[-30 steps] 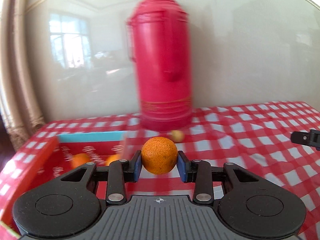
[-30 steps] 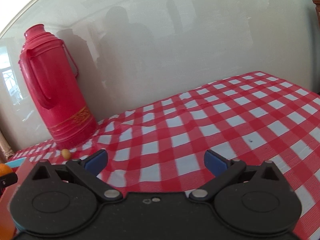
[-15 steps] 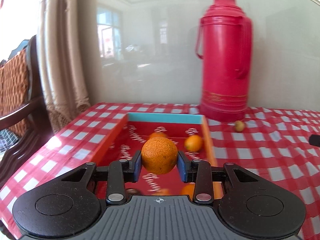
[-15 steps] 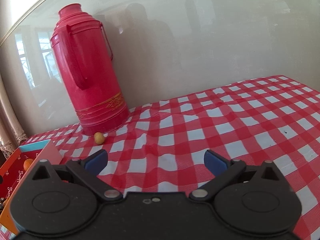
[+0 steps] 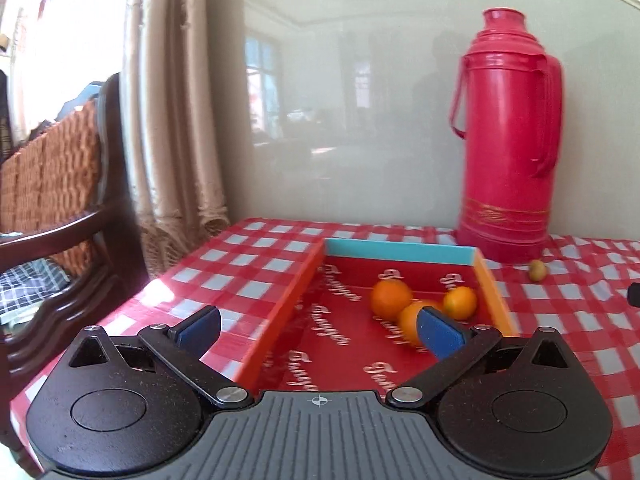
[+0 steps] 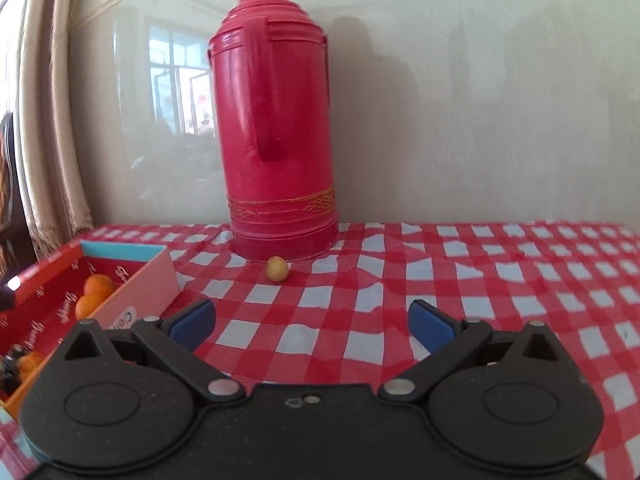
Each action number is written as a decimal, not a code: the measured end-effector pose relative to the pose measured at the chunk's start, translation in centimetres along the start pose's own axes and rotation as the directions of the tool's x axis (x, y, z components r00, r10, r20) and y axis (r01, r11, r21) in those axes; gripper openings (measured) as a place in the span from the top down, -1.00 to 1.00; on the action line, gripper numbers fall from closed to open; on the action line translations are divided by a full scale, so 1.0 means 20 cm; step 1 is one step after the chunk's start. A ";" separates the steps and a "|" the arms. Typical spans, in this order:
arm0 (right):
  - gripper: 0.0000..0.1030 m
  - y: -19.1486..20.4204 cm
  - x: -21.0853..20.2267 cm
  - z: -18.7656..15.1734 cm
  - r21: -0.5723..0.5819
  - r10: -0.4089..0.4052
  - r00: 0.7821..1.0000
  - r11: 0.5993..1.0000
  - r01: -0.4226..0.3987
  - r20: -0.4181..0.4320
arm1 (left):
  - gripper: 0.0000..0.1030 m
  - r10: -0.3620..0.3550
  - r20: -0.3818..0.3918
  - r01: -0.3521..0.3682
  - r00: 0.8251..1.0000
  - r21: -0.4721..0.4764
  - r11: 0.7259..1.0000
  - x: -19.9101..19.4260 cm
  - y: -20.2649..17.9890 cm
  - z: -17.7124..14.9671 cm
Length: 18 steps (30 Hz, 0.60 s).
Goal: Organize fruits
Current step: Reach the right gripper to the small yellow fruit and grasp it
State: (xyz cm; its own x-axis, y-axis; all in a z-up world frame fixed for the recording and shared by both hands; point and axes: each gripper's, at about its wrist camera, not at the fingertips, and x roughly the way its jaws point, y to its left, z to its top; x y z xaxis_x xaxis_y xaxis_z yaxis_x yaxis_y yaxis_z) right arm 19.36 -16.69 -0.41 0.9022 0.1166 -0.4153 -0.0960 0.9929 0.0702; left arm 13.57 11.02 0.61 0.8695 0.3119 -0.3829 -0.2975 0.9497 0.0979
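My left gripper (image 5: 320, 330) hangs over the near end of a red box (image 5: 400, 250), its jaws opening wide with nothing between them. Three oranges lie together in the box: one (image 5: 391, 300) at the back, one (image 5: 460, 302) by the right wall, and one (image 5: 408, 320) partly hidden behind my right pad. A small yellow fruit (image 5: 537, 270) sits on the cloth beside the box. In the right wrist view, my right gripper (image 6: 312, 324) is open and empty above the cloth, facing that small yellow fruit (image 6: 277, 269). The box (image 6: 136, 300) with oranges (image 6: 98, 285) lies to its left.
A tall red thermos (image 6: 276, 140) stands at the wall just behind the small fruit; it also shows as the thermos (image 5: 508, 140) to the right of the box. A red-and-white checked cloth (image 6: 480, 280) covers the table. A wicker chair (image 5: 60, 184) and curtain (image 5: 172, 120) stand off the table's left edge.
My left gripper opened and let go of the orange, which now lies in the box with the others. Both views swung left; the thermos and small fruit are now centred before the right gripper.
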 end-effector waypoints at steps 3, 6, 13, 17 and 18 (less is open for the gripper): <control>-0.85 0.05 0.02 0.02 -0.038 0.011 1.000 0.999 -0.011 0.012 | -1.00 0.056 0.001 -0.056 0.998 -0.028 0.998 0.02 0.07 0.00; -0.78 0.11 0.05 0.03 -0.079 0.024 1.000 0.997 -0.023 0.017 | -1.00 0.112 -0.011 -0.112 0.994 -0.070 0.991 0.05 0.18 0.00; -0.22 0.19 0.26 0.08 -0.102 0.015 0.998 0.995 -0.021 -0.054 | -1.00 0.229 -0.068 -0.238 0.971 -0.214 0.947 0.13 0.48 -0.04; 0.16 0.18 0.43 0.13 -0.129 -0.018 0.995 0.992 0.005 -0.102 | -1.00 0.248 -0.076 -0.259 0.966 -0.257 0.931 0.14 0.59 -0.07; 0.26 0.18 0.47 0.14 -0.132 -0.028 0.993 0.991 0.013 -0.114 | -1.00 0.250 -0.082 -0.263 0.965 -0.257 0.930 0.15 0.60 -0.08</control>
State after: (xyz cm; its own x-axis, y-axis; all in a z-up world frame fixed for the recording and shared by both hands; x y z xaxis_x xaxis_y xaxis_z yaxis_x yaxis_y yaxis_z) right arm 28.66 -12.19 -1.46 0.8507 0.0905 -0.5179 -0.1389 0.9888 -0.0553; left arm 12.02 23.35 -0.87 0.7321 0.5359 -0.4205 -0.6064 0.7939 -0.0442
